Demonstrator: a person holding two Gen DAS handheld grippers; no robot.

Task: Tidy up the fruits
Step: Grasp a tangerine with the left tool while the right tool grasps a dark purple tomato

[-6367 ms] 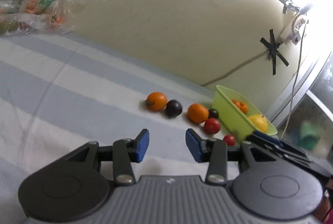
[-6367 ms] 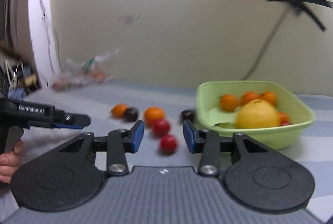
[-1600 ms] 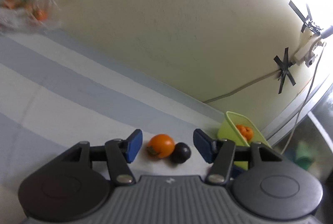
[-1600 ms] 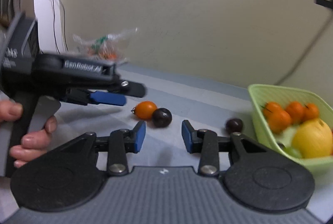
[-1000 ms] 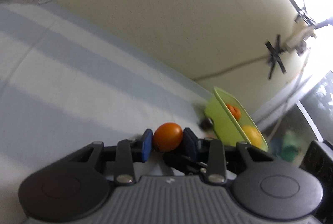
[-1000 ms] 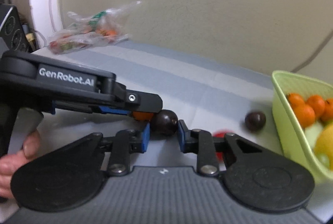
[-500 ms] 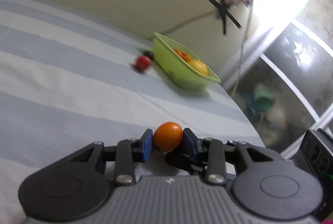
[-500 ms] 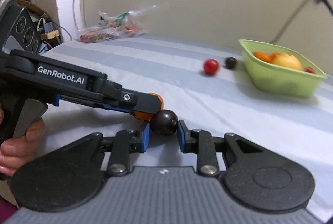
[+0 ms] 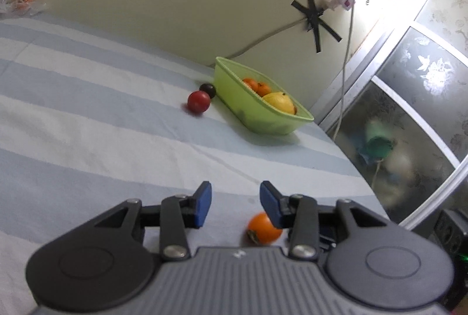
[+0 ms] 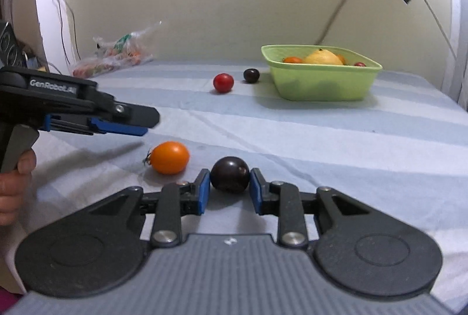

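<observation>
From the left wrist, the left gripper [image 9: 233, 203] hung with its jaws spread wide, the orange tomato [image 9: 263, 232] lying on the striped cloth [image 9: 87, 122] under its right finger.

From the right wrist, the right gripper [image 10: 229, 191] bracketed the dark plum [image 10: 230, 178]; whether it pinched it could not be told. The green basket [image 10: 321, 84] sat far back.

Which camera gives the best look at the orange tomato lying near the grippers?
The right wrist view: the orange tomato lies whole and unobstructed on the striped cloth. In the left wrist view it is partly hidden behind the left gripper.
</observation>
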